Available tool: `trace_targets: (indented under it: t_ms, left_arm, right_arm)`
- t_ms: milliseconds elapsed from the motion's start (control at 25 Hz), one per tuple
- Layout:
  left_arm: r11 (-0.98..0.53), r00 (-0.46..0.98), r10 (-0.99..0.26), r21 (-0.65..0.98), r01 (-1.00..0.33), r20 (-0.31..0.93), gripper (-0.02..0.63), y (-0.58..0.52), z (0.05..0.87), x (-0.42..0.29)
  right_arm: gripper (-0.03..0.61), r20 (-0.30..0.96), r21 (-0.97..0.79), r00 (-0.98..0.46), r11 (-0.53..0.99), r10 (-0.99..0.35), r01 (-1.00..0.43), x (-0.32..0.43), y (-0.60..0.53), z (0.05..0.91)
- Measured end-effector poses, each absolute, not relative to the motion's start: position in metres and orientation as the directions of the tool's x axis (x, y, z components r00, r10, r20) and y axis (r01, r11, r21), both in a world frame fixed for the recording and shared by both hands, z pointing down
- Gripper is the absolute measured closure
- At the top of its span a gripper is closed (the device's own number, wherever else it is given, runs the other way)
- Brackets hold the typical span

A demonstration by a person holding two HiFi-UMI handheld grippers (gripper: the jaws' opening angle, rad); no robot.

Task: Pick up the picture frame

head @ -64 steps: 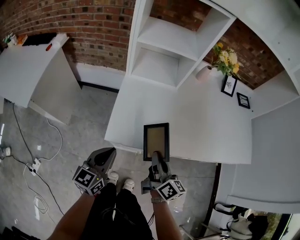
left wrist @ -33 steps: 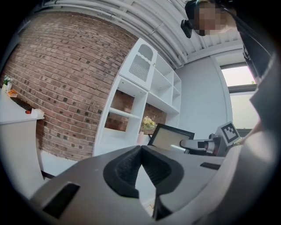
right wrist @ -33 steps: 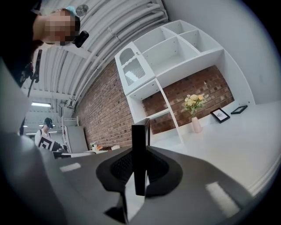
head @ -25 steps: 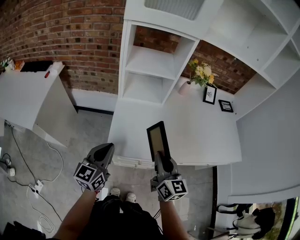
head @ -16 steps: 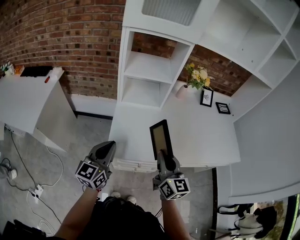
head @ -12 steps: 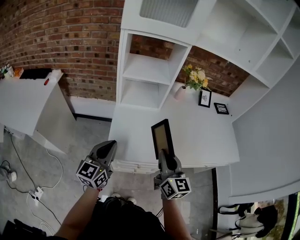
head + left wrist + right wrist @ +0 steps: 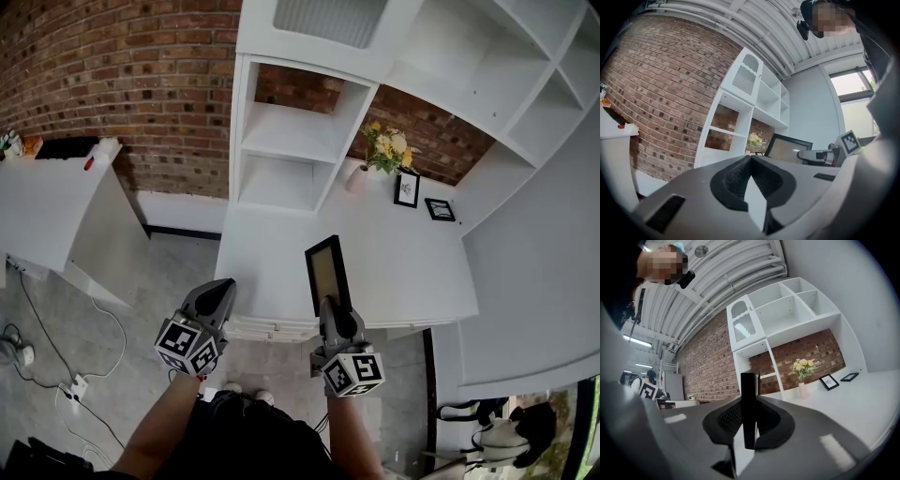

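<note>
Picture frame (image 7: 328, 273), black with a tan panel, is clamped at its lower edge by the right gripper (image 7: 329, 304) and held up over the front edge of the white worktop (image 7: 412, 272). In the right gripper view the frame (image 7: 749, 394) stands edge-on and upright between the two pads, which press on both sides. Left gripper (image 7: 222, 284) hangs beside it to the left, off the worktop edge, jaws together at the tips with nothing between them (image 7: 750, 158). At the back of the worktop are a flower vase (image 7: 385, 152) and two small black frames (image 7: 406, 188) (image 7: 439, 209), against a brick wall (image 7: 141, 75). White shelf unit (image 7: 291, 141) rises behind.
</note>
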State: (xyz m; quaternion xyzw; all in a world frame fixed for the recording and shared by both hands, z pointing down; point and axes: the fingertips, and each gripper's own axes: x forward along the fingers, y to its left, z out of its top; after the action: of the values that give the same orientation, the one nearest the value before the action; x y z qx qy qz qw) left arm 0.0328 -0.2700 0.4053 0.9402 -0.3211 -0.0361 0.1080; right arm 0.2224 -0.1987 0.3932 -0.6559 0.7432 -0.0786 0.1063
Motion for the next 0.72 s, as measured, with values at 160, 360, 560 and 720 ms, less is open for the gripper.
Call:
trace_targets:
  t_ms: [160, 360, 560, 720]
  left_arm:
    - [-0.767, 0.791, -0.612, 0.236, -0.597, 0.011, 0.609, -0.2672, 0.4084, 0.0320]
    - [-0.766, 0.792, -0.611, 0.243, -0.596, 0.017, 0.609, -0.2634, 0.4125, 0.0307]
    - [-0.763, 0.789, -0.614, 0.243, -0.599, 0.017, 0.609, -0.2605, 0.4132, 0.0284]
    - [-0.758, 0.785, -0.619, 0.246, -0.603, 0.016, 0.609, -0.2605, 0.4110, 0.0254]
  right_arm:
    - [0.535, -0.051, -0.267, -0.114, 0.123, -0.992, -0.956, 0.2229, -0.1945, 0.3950]
    - [0.535, -0.044, -0.266, -0.111, 0.118, -0.993, -0.957, 0.2203, -0.1913, 0.3985]
    - [0.535, -0.035, -0.261, -0.115, 0.120, -0.993, -0.958, 0.2172, -0.1891, 0.4004]
    - [0.535, -0.030, -0.250, -0.120, 0.124, -0.992, -0.960, 0.2135, -0.1881, 0.3982]
